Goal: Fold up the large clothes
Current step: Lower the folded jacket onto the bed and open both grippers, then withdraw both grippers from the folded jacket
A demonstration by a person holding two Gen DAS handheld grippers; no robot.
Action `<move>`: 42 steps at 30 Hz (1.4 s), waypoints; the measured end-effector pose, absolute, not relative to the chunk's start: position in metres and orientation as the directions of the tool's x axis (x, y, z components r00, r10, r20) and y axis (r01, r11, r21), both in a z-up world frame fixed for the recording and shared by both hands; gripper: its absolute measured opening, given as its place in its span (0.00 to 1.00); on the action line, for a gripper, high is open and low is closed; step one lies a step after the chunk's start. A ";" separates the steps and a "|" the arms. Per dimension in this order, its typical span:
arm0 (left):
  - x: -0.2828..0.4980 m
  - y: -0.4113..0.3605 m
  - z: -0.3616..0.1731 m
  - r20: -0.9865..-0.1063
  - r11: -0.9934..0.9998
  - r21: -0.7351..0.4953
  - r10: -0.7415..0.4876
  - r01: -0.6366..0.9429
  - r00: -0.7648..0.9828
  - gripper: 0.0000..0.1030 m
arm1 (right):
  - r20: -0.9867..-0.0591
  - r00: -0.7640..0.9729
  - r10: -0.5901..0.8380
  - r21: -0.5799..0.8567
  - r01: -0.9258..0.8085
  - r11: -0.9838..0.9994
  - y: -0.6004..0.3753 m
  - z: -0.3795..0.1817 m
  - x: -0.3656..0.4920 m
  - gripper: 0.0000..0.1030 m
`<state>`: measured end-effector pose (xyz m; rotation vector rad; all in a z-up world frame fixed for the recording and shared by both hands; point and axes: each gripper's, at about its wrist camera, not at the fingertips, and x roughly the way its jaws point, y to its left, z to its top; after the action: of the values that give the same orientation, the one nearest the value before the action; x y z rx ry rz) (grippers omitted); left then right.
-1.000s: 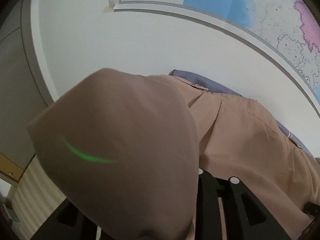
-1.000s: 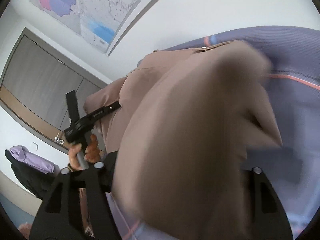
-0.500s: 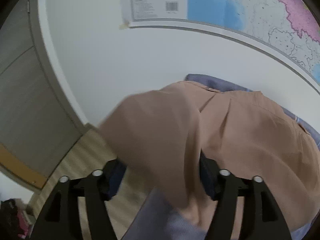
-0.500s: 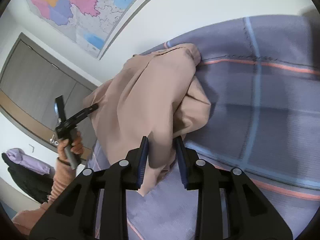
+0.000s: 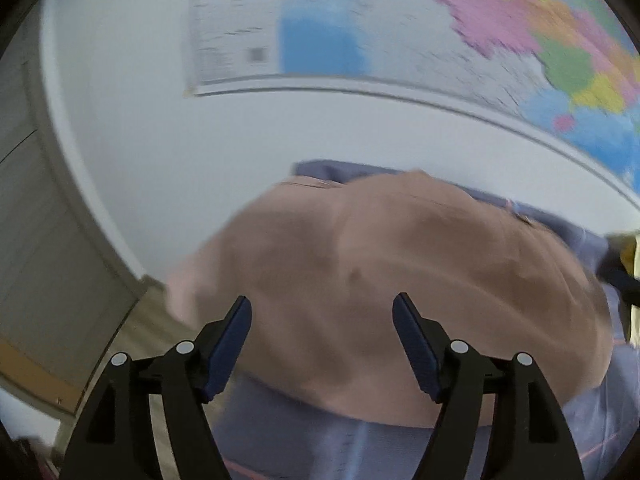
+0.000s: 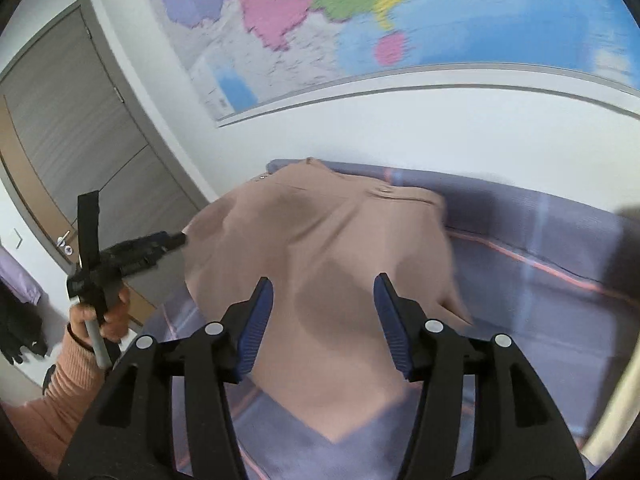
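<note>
A large tan garment (image 5: pixel 392 264) lies folded over itself on a blue-purple bed cover (image 5: pixel 328 444). It also shows in the right wrist view (image 6: pixel 332 264), with a button at its far edge. My left gripper (image 5: pixel 322 312) is open and empty, its jaws wide apart just in front of the garment's near edge. My right gripper (image 6: pixel 323 292) is open and empty above the garment's near part. The left gripper also shows in the right wrist view (image 6: pixel 140 250), held in a hand at the garment's left side.
The bed cover (image 6: pixel 540 280) has thin orange and pale blue stripes. A white wall with a large coloured map (image 6: pixel 360 20) is behind the bed. A grey door (image 6: pixel 80 120) stands at the left. Wood floor (image 5: pixel 152 328) lies beside the bed.
Both grippers have let go of the garment and opened wide. The cloth has dropped from the jaws onto the bed, folded over. Both views have tilted upward.
</note>
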<state>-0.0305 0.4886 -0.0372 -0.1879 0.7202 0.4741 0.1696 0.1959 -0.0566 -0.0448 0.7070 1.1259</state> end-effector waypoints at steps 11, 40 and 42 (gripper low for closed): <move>-0.012 0.498 -0.089 -0.745 0.860 -0.058 0.301 -0.507 0.595 0.74 | -0.684 0.164 0.711 0.355 -0.776 0.521 0.232 -0.108 0.204 0.48; -0.053 0.384 -0.066 -0.619 0.908 -0.010 0.323 -0.419 0.715 0.92 | -0.611 0.273 0.743 0.132 -0.890 0.436 0.244 -0.093 0.129 0.77; -0.060 0.375 -0.059 -0.591 0.899 -0.019 0.342 -0.437 0.731 0.93 | -0.602 0.284 0.746 0.128 -0.888 0.442 0.239 -0.090 0.127 0.82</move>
<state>-0.0603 0.3746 -0.0593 -0.1612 0.6169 0.4309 0.1275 0.2392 -0.0904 -0.2509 0.6539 1.1079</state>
